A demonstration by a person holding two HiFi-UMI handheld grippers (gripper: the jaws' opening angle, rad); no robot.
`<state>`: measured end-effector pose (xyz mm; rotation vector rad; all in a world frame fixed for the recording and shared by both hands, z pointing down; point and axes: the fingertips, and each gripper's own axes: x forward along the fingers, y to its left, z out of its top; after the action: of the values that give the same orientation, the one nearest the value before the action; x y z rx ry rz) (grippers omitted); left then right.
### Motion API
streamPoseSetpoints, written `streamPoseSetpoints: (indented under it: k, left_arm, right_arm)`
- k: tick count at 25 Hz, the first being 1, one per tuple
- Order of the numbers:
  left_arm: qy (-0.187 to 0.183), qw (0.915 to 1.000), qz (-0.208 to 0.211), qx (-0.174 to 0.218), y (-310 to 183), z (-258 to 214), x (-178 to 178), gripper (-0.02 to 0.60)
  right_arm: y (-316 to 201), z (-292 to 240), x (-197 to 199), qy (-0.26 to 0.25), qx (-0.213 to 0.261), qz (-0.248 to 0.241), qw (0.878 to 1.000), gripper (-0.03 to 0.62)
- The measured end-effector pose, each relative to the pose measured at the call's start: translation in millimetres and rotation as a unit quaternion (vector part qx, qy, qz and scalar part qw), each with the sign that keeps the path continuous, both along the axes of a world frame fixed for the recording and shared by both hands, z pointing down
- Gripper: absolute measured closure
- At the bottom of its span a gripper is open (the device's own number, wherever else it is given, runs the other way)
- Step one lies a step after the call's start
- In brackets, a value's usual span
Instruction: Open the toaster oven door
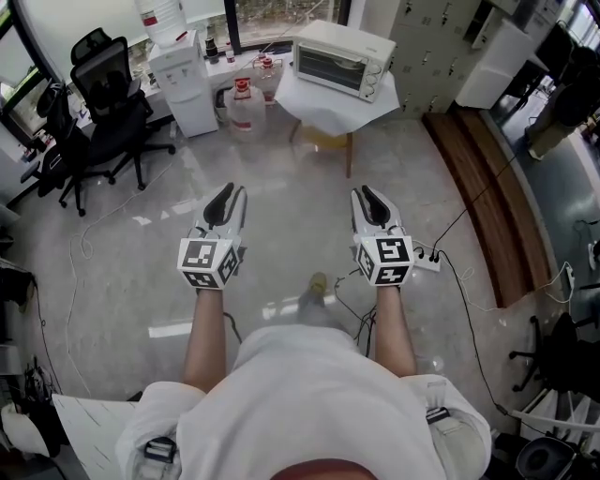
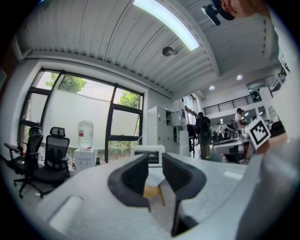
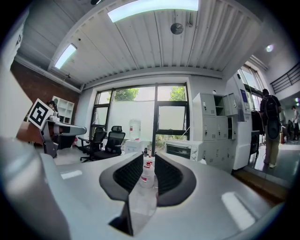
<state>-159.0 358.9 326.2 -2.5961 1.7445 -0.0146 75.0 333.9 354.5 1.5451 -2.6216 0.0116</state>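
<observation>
No brand or word could be read anywhere. The only print was the black-and-white square markers on the cubes of the two grippers, and the red labels on the big bottle point(image 1: 161, 19) on top of the water dispenser point(image 1: 186, 80) and on the water jugs point(image 1: 246, 105) on the floor, which were too small to read. In the head view the left gripper point(image 1: 225, 193) was at the centre left and the right gripper point(image 1: 370, 195) at the centre right, both over the bare floor and both pointing to the top of the frame. In the left gripper view the left gripper point(image 2: 155, 161) had its jaws partly apart, with a clear gap and nothing between them. The right gripper point(image 3: 150, 161) was the same in its own view: the jaws were partly open and gripped nothing, and only a distant jug point(image 3: 146, 173) showed through the gap. The toaster oven point(image 1: 339, 58) stood at the top centre of the head view, on a small table covered with a white cloth point(image 1: 309, 98), well apart from both grippers. Its glass door looked shut. Black office chairs point(image 1: 112, 103) stood at the upper left.
</observation>
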Motion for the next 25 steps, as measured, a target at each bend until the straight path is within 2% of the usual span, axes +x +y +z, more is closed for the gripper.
streamPoseSetpoints:
  k: [12,19,25]
  left_arm:
    - [0.009,0.9996,0.015,-0.021,-151,13,25,0.494]
    - [0.002,0.9994,0.025,-0.025,-241,11,65,0.494]
    - [-0.009,0.9993,0.033,-0.018,-300,4,98,0.494]
  right_arm:
    - [-147,17,18,0.002,-0.017,0.002,1.000,0.533]
    - [-234,14,52,0.002,-0.017,0.002,1.000,0.533]
    - [-289,17,71,-0.004,-0.016,-0.009,1.000,0.533]
